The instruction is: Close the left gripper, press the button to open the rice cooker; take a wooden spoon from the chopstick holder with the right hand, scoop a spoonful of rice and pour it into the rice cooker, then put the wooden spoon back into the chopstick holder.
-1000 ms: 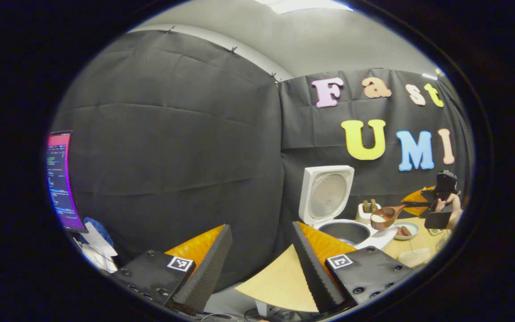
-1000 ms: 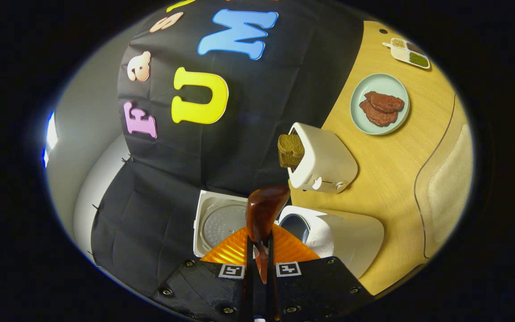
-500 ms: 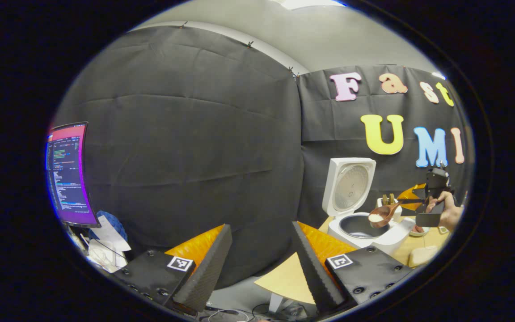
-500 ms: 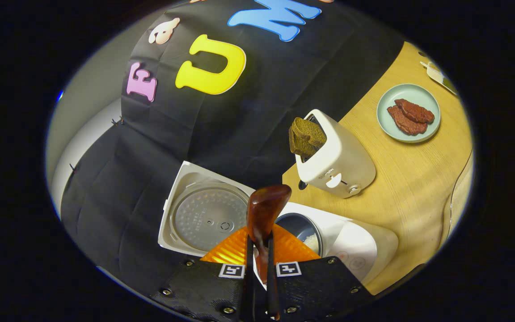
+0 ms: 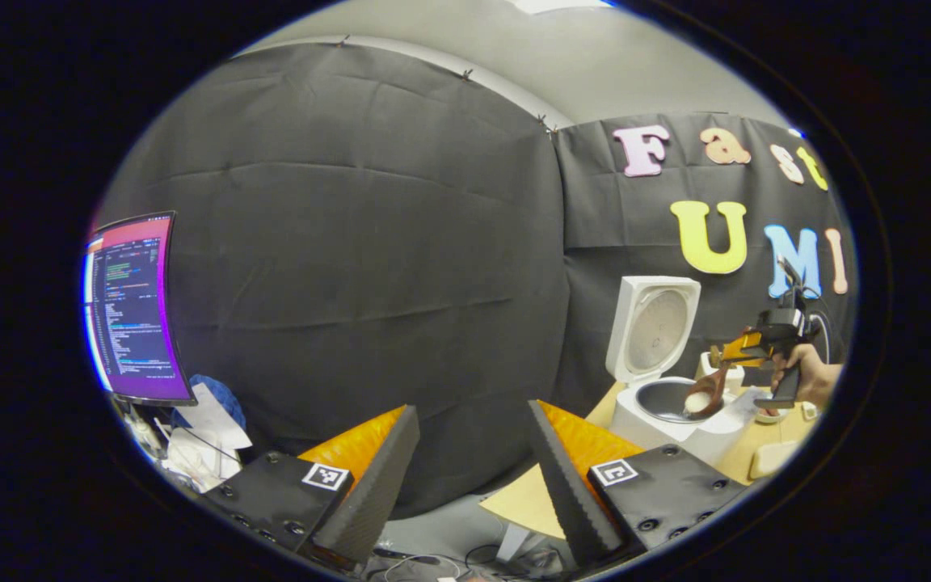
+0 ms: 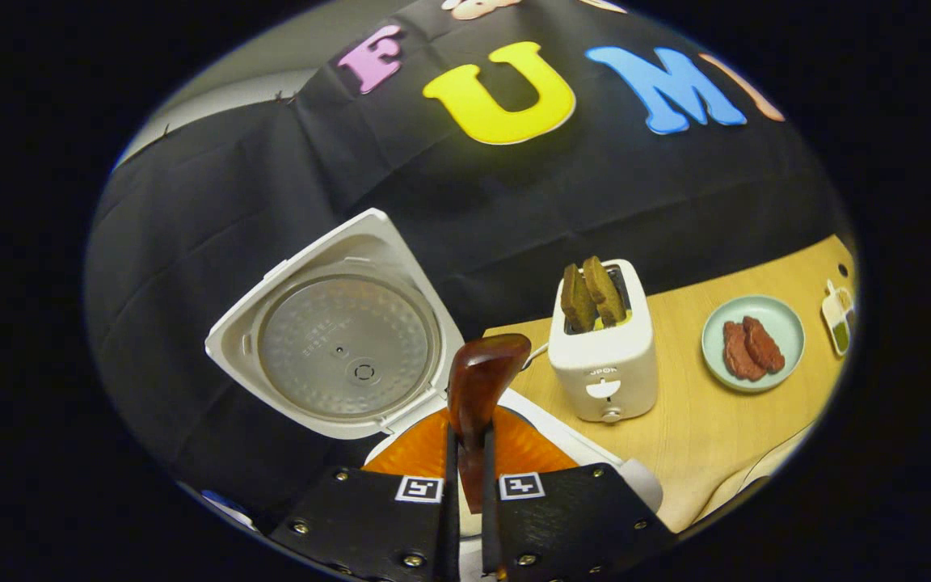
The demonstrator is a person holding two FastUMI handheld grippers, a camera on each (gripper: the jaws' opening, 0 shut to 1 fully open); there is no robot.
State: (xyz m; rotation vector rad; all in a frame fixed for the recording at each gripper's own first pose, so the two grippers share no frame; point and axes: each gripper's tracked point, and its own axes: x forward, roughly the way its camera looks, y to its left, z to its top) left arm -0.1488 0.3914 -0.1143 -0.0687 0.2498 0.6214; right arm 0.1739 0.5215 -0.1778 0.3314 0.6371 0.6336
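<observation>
Stands on the table [image 6: 716, 436] against the booth wall: rice cooker [image 5: 667, 408], lid [image 6: 336, 347] swung fully up and back, inner pot [image 5: 663, 398] exposed. Looks bulky, rigid and heavy enough to stay put under a spoon's touch; nothing there to be gripped now, since the button step appears done. Smooth metal pot, so grains should slide in easily.

Just beside the cooker, farther along the table: toaster [image 6: 603, 364] with two slices standing in it, then a plate [image 6: 752, 311] of reddish pieces, well apart from the pot.

In the left gripper view, hovers over the pot: wooden spoon [image 5: 705, 396], bowl tipped steeply down toward the opening, a white heap of rice [image 5: 696, 401] clinging in it. Probably light, stiff, glossy and so rather slippery; best held along the slim handle, well back from the bowl, as now. Loose rice likely to spill in a rush once tilted further, so worth keeping the bowl directly above the pot.

Right claw [image 6: 465, 477] clamped on the spoon handle, both fingers pressing its sides, handle running straight forward between them. In the left gripper view, hand [image 5: 809, 380] holding that claw raised above the table, angled downward at the cooker.

Left claw [image 5: 465, 461] gaping wide, gripping nothing, held well apart from the cooker and pointed at the wall.

Chopstick holder: partly hidden behind the spoon, too small to make out.
</observation>
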